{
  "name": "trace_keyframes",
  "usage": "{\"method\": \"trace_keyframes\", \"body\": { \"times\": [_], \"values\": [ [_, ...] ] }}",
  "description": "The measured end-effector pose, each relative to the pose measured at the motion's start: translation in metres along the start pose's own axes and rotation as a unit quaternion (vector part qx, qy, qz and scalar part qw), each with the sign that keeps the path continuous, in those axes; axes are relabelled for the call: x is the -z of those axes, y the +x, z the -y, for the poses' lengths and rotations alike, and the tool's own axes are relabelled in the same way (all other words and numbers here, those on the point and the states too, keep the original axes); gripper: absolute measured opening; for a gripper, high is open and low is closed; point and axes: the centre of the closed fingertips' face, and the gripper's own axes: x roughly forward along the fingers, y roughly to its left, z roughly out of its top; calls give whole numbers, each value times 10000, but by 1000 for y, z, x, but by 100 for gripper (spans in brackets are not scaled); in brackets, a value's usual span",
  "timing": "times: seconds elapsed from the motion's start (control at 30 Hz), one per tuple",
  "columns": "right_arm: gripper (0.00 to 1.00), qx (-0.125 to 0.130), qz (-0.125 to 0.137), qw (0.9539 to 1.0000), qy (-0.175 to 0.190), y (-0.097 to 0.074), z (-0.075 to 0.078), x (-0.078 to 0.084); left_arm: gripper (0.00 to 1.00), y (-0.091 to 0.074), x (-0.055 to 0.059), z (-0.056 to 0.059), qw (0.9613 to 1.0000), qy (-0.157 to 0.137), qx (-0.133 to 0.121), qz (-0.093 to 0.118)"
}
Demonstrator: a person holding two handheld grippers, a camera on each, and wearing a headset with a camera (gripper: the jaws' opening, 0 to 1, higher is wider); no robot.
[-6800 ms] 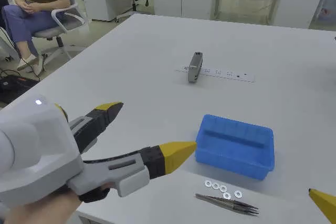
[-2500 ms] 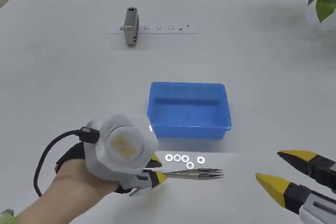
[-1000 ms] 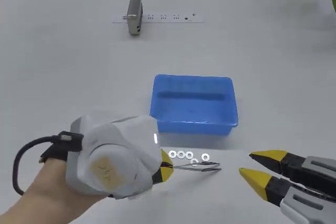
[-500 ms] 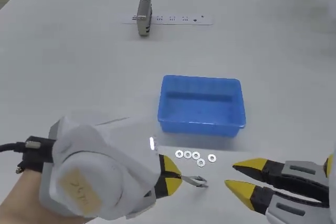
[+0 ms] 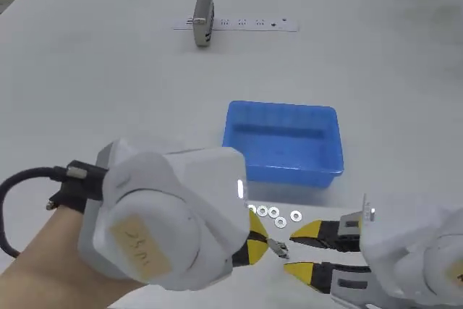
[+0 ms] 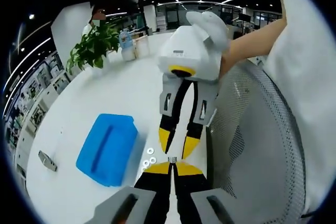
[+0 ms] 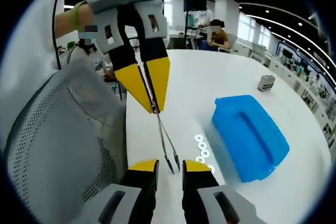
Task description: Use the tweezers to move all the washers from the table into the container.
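Note:
My left gripper is shut on the handle end of the metal tweezers. In the right gripper view the tweezers run from the left gripper's yellow fingers down to my right gripper. That gripper is open, with the tweezer tips in the gap between its jaws. In the head view the right gripper faces the left one from the right. Several washers lie in a short row on the white table, just in front of the blue container, which has nothing in it. In the left gripper view the washers lie beside the container.
A grey metal block stands on a white power strip at the far side of the table. A mesh chair back is close behind the grippers. A potted plant stands at the table's far end.
The left gripper has closed on the tweezers' handle end and lifted it. The right gripper has moved left until the tweezer tips sit between its jaws.

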Motion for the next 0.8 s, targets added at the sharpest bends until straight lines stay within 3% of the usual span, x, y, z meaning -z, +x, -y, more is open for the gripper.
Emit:
{"method": "trace_keyframes", "body": {
  "times": [0.2, 0.37, 0.53, 0.6, 0.7, 0.8],
  "values": [
    [7, -213, 81, 9996, -149, 10, 6, -9, 0, 2, -1, -6, 10000, 17, 2, -19],
    [7, -308, 217, 9991, -218, 16, 9, -26, 0, -9, -3, -13, 9999, 95, -103, -13],
    [7, -222, 377, 9986, -291, 27, 19, -41, 0, -17, 5, -28, 9995, 126, -249, -171],
    [7, -166, 444, 9987, -179, 30, 27, -45, 0, -19, 8, -36, 9994, 87, -302, -170],
    [7, -141, 632, 9974, 307, 33, 36, -50, 0, -20, 13, -47, 9990, 98, -359, -253],
    [7, -118, 700, 9967, 398, 35, 44, -51, 0, -21, 16, -56, 9986, 64, -409, -335]
  ]
}}
